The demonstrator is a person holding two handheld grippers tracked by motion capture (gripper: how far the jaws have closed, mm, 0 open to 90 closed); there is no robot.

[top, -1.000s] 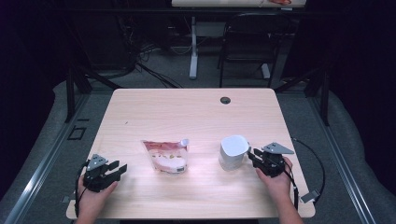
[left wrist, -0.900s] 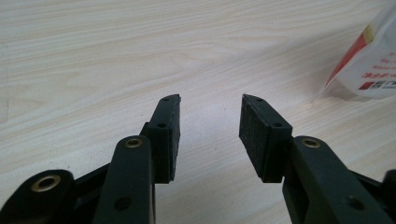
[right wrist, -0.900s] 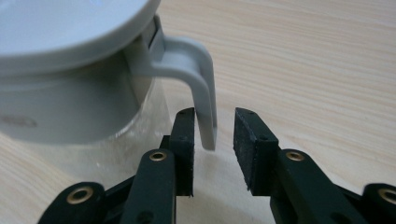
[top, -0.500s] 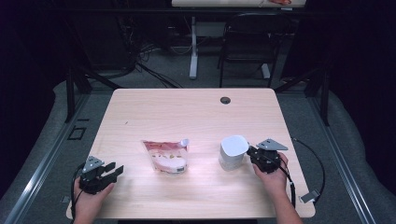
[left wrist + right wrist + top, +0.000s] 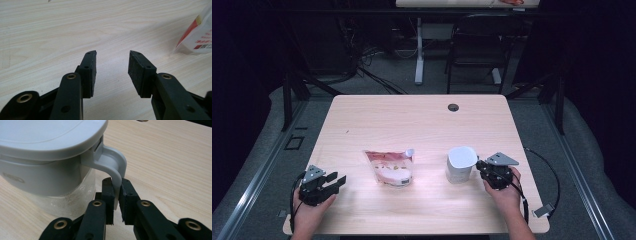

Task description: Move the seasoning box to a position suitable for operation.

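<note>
Pale wood table (image 5: pixel 377 115) from above: my right gripper (image 5: pixel 486 169) sits against the white jug (image 5: pixel 460 164), my left gripper (image 5: pixel 332 181) rests near the front left corner, with the pouch (image 5: pixel 390 167) between them. In my left gripper view, my 2 jaws stand apart over bare wood, the pouch (image 5: pixel 200 35) at right. In my right gripper view, my jaws have just closed onto the jug's handle (image 5: pixel 115 170), pads (image 5: pixel 108 195) pressing it.
</note>
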